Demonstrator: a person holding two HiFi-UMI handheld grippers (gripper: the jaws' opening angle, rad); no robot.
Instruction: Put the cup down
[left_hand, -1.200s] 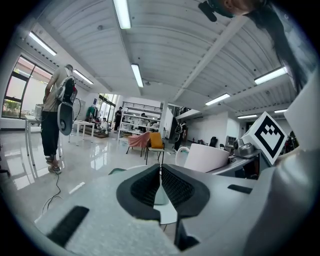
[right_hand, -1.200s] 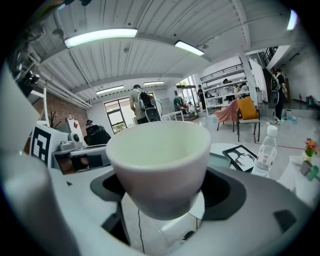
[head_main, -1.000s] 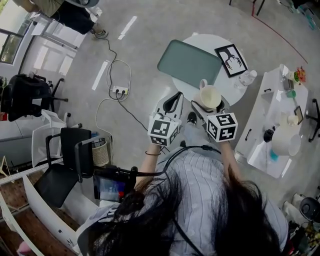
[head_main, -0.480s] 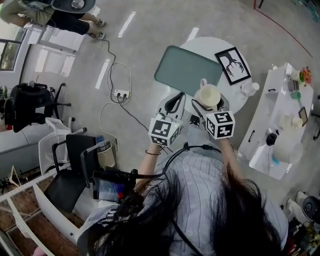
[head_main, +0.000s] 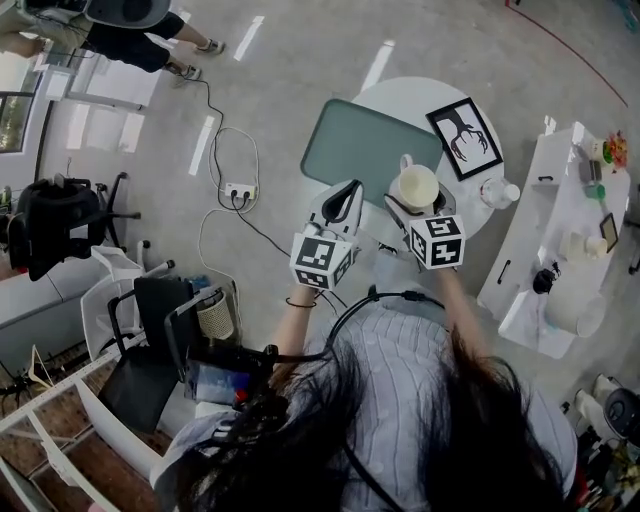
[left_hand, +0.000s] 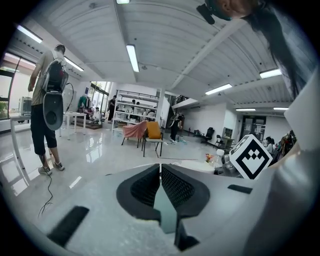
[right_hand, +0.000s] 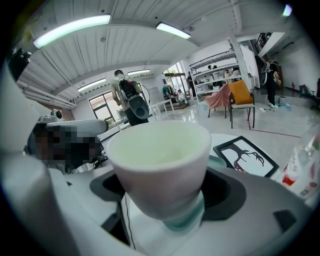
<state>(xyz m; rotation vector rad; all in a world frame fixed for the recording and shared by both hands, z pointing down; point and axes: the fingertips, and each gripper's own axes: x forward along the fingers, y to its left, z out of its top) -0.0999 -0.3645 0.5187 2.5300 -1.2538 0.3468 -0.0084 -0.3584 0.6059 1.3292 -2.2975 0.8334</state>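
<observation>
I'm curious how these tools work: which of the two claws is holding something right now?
The right gripper: its jaws clamp the white cup. The left gripper has its jaws shut together with nothing between them.

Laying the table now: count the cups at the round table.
1: the white cup, held in the right tongs above the round table, at its near edge. Small things on the side table are too small to tell.

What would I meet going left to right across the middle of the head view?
Power strip on the floor → green tray → white cup → clear bottle
</observation>
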